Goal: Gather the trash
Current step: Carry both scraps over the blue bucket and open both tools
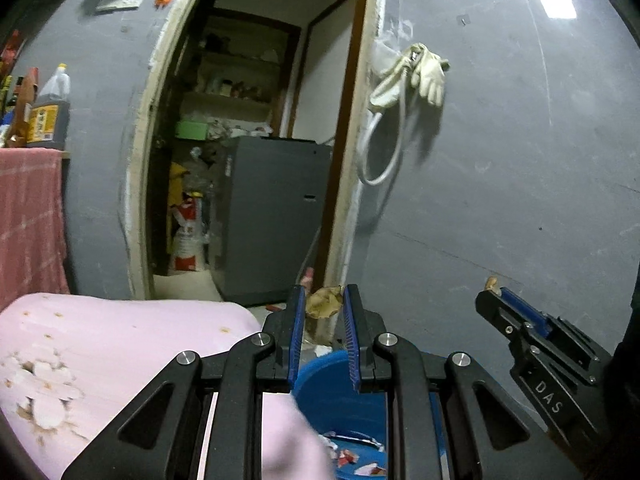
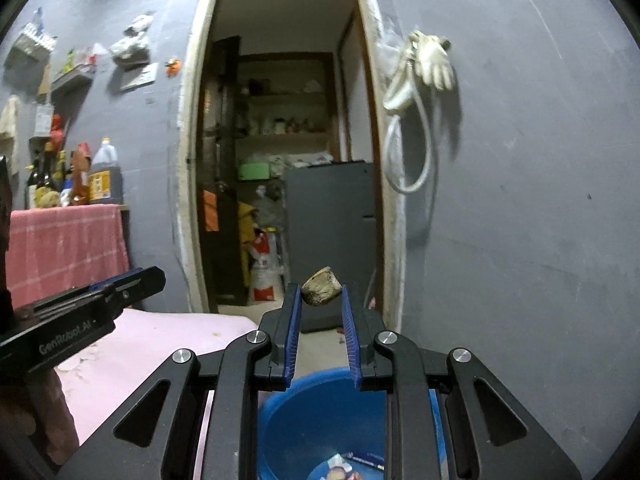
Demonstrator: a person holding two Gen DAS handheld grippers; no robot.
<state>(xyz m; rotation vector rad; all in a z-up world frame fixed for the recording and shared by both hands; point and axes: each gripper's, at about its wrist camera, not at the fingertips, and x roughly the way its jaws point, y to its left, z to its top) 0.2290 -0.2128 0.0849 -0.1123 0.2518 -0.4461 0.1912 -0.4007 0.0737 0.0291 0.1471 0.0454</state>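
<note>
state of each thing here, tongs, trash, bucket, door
left tongs: shut on a brown scrap
right tongs: shut on a brown chunk
bucket: upright, open, below both tongs, wrappers at the bottom
doorway: open
gloves: hanging on the wall

The right gripper [image 2: 321, 300] pinches a brown scrap [image 2: 321, 291] at its fingertips above a blue bucket [image 2: 320, 412] with wrappers [image 2: 340, 470] inside.

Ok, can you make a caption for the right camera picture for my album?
Right gripper pinches a brownish scrap above the blue bucket, facing a doorway, with the left gripper alongside.
</note>
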